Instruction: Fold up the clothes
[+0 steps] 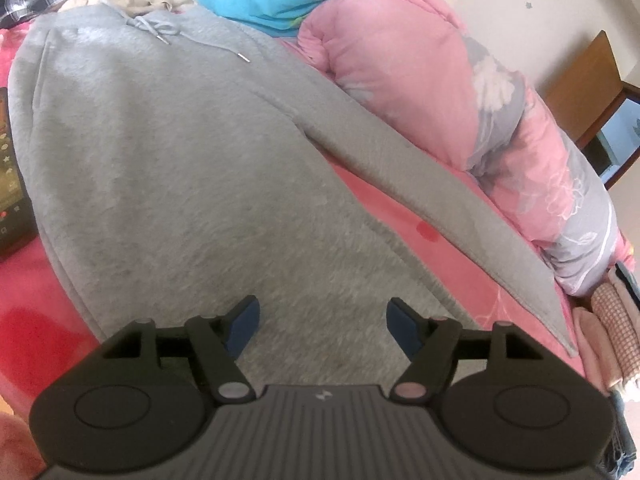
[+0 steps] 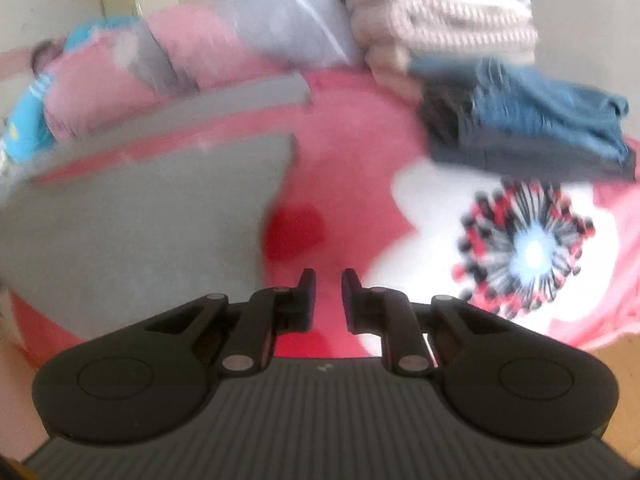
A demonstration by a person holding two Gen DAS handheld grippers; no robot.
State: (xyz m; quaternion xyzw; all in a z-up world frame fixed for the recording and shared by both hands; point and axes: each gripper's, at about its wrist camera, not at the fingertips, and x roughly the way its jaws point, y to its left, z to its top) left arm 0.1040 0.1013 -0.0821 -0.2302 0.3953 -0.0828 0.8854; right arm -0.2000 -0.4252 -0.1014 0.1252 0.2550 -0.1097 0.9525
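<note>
On red bedspread (image 2: 340, 152), grey hoodie (image 1: 160, 168), flat

Grey hoodie (image 1: 168, 152) fuzzy matt fleece; cord tips metal; tongs (image 1: 323, 326) matt black plastic.

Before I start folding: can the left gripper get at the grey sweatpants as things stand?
Probably yes. The left gripper hovers with fingers spread wide directly over the grey sweatpants, which lie flat on the pink bedsheet, and nothing sits between them.

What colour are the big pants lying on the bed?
Grey. The sweatpants show best in the left wrist view, spread on the pink bedspread.
</note>
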